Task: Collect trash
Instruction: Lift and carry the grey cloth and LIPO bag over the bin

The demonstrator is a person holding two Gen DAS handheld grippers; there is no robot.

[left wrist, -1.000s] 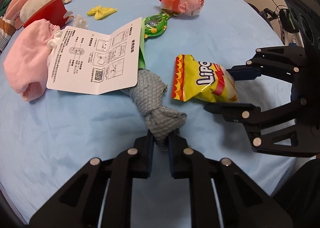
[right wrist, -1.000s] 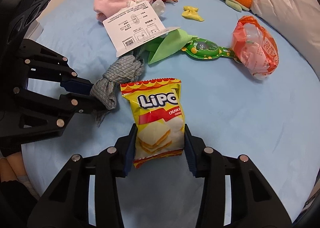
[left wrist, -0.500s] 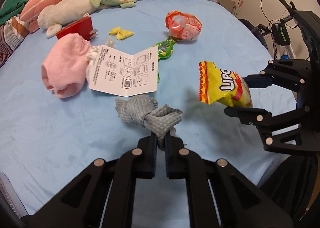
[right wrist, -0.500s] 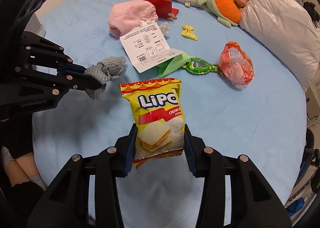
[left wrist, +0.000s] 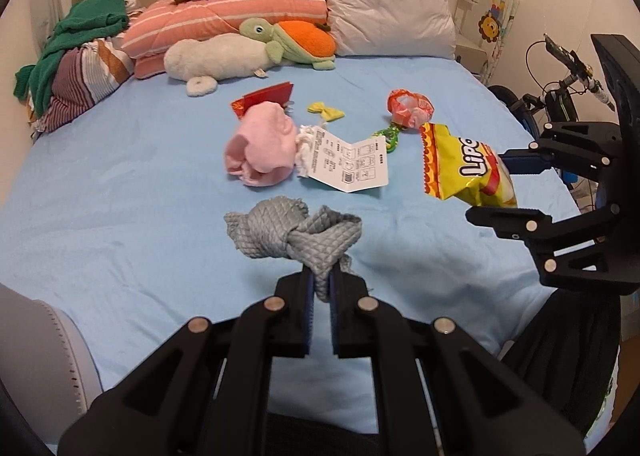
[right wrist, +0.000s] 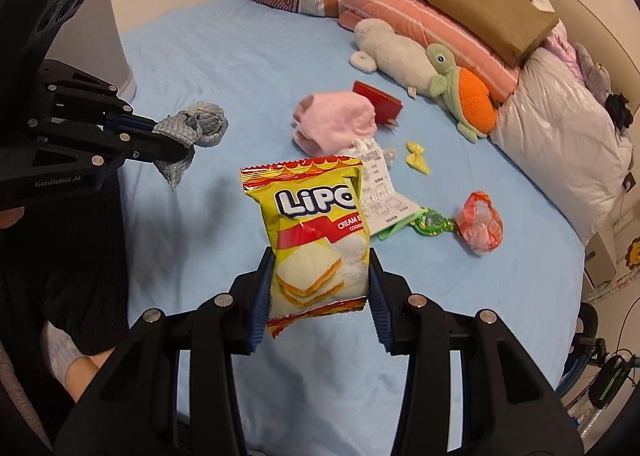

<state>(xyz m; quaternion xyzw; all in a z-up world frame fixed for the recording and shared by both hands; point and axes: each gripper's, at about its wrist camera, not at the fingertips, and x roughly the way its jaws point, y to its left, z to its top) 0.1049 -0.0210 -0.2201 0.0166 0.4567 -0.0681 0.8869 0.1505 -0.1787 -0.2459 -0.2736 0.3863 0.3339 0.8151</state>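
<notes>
The left gripper (left wrist: 321, 288) is pinched tight on a knotted grey woven cloth (left wrist: 294, 236); the right gripper (right wrist: 320, 288) clamps a yellow snack bag (right wrist: 316, 240). Both hang above the blue bedsheet (left wrist: 120, 191). Next probably comes carrying them to a bin, which is not visible.

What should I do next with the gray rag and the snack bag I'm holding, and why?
Probably carry both off the bed to wherever trash goes; no bin is clearly visible. The left hand-held gripper is shut on the knotted gray rag, the right hand-held gripper on the yellow snack bag, both above the blue sheet.
</notes>
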